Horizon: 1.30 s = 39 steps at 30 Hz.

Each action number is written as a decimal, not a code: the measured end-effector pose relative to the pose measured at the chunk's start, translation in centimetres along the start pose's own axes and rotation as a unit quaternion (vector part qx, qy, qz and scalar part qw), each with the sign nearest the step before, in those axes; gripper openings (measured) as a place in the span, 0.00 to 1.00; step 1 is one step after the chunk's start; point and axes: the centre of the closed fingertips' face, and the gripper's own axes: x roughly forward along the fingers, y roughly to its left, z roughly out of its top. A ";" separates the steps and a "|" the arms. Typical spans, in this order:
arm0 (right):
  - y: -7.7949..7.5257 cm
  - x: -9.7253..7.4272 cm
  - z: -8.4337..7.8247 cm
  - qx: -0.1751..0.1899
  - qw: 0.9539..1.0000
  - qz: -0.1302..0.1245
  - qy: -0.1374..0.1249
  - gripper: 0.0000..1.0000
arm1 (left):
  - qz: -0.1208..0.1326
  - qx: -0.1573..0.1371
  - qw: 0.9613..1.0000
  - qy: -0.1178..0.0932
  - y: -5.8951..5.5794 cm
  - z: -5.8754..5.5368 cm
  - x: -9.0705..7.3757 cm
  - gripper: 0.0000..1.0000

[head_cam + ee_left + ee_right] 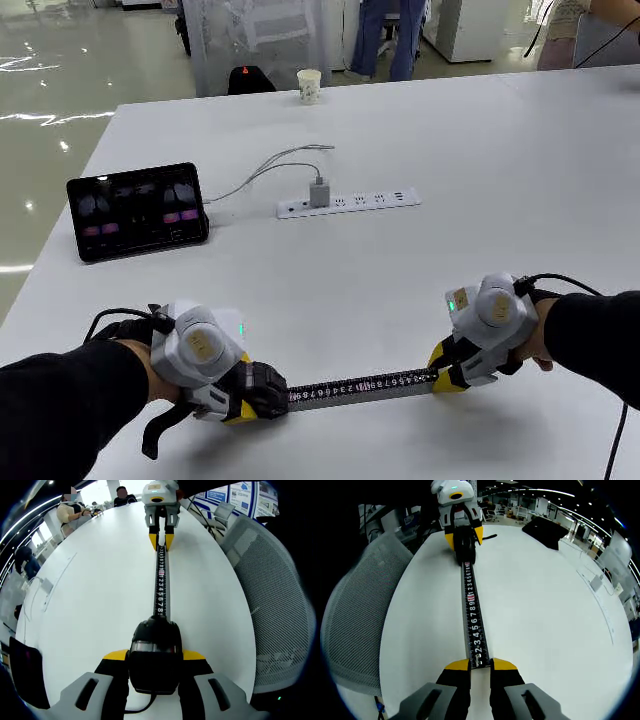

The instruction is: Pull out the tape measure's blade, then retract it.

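Your left gripper (155,656) clamps the black plastic tape case (154,645); right gripper (480,665) pinches the black numbered blade (471,607), tip between its jaws: loosen and it whips back

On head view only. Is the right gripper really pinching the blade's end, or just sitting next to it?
Observer: Pinching. In the right gripper view the blade ends between the right gripper's yellow pads, which are closed on it.
Operator: And the case on the left?
Observer: The left gripper view shows the black case clamped squarely between the left gripper's pads, with the blade running straight out of its front.
Operator: Anything near the bench edge?
Observer: A grey mesh chair stands close beside the table's edge.
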 end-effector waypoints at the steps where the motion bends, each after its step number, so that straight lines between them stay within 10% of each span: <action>1: 0.0 0.0 0.0 0.001 1.000 0.000 0.000 0.10 | 0.000 0.000 1.000 0.000 0.0 0.0 0.0 0.32; 39: -0.5 -0.7 -0.8 0.005 1.000 0.000 0.005 0.10 | 0.000 -0.002 1.000 -0.003 0.0 0.0 0.1 0.32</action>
